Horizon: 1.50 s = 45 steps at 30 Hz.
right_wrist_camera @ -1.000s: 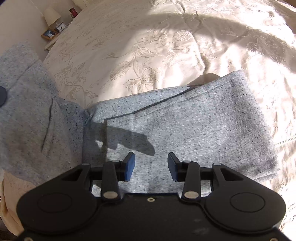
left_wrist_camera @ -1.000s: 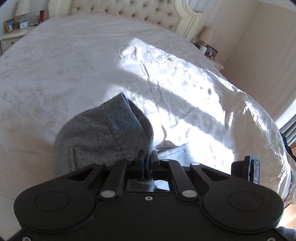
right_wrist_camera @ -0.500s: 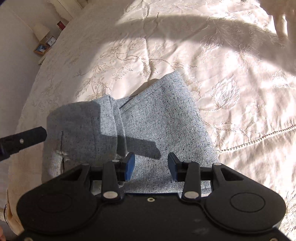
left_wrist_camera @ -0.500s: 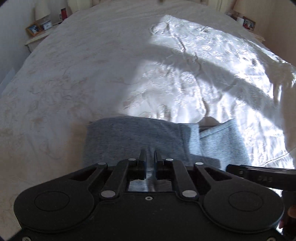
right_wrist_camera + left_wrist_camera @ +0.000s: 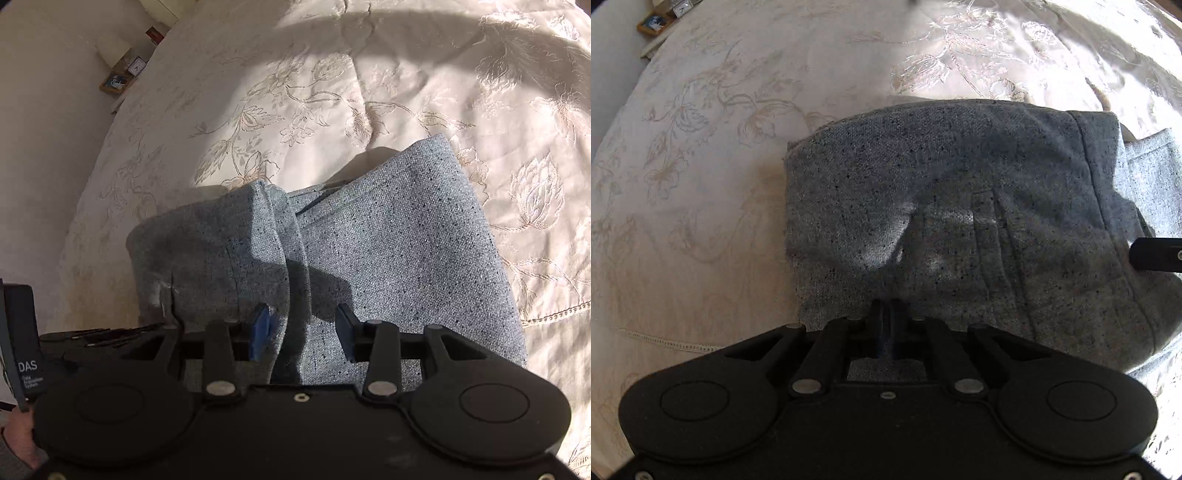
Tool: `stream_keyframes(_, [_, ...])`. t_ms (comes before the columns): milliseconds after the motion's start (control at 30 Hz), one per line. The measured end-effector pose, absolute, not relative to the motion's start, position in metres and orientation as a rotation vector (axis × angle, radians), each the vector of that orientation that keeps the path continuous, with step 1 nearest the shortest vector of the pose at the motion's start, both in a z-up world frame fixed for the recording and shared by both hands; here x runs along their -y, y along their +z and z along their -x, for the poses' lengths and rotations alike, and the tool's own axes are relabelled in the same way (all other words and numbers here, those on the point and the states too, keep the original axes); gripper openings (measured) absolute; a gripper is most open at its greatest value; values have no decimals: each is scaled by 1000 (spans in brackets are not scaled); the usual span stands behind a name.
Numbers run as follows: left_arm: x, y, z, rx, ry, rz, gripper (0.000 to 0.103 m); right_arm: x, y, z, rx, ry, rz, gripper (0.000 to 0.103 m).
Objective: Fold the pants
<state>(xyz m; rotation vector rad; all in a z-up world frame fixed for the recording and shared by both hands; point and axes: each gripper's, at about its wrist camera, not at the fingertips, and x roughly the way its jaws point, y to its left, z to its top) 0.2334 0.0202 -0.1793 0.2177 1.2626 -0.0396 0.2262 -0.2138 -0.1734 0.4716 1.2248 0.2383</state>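
From the left wrist view, the left gripper (image 5: 886, 314) points steeply down at the grey pants (image 5: 942, 221), its jaws drawn together after a brief opening and closing again; their tips sit at the near edge of the folded fabric, and a thin bit of cloth may lie between them, but that cannot be told for sure. Ahead of the claw the pants lie folded over on themselves, a stitched pocket seam running just right of the tips and a thick rolled edge further right. At the far right a black finger of the right gripper (image 5: 1156, 254) pokes in over the cloth. Only this view shows that pocket seam up close. From the right wrist view, the right gripper (image 5: 303, 328) hangs with its jaws apart, blue pads (image 5: 260, 328) showing, nothing pressed between them; the folded edge of the pants (image 5: 388, 258) runs just ahead of the left pad, and a flat, sunlit layer stretches ahead and to the right. Only here does the left gripper's body (image 5: 22, 343) show, at the left edge, with a bit of the person's hand (image 5: 14, 432) below it. Under everything lies a cream bedspread (image 5: 369, 92) embroidered with flowers, part sunlit, part shaded. Far ahead to the left stands a bedside table (image 5: 118, 81) with a framed picture and a small clock against a pale wall.
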Motion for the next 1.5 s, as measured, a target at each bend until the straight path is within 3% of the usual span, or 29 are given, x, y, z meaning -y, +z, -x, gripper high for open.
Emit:
stream_keyframes(133, [-29,-165,-225,-1236,-52,-172,9,210,-188,-231,-1265,240,-523,43])
stream_keyframes(233, [-42,-150,-214,-1211,-31,-122,17,209,-190,-231,-1257,297,-575,44])
stream_keyframes(333, [-55,-136,-202,-1189,32,-104,17,200,-181,-229,-1225,337,-522,27])
stream_keyframes(367, [-60,-133,-197,-1186,53,-95,17,195,-177,-227,-1216,329,-472,7])
stream_keyframes(767, [-82,-106,-182,-1146,153,-8,17,232,-82,-203,-994,308,-367,5])
stream_keyframes(1133, [-4,-111,-202,-1112,-35,-141,17,287,-157,-208,-1118,76,-224,6])
stream_keyframes(1300, [28,-105,-218,-1082,-106,-188,18,295,-138,-201,-1052,12,-263,19])
stream_keyframes(1500, [57,-116,-254,-1094,-92,-195,18,277,-122,-222,-967,83,-226,24])
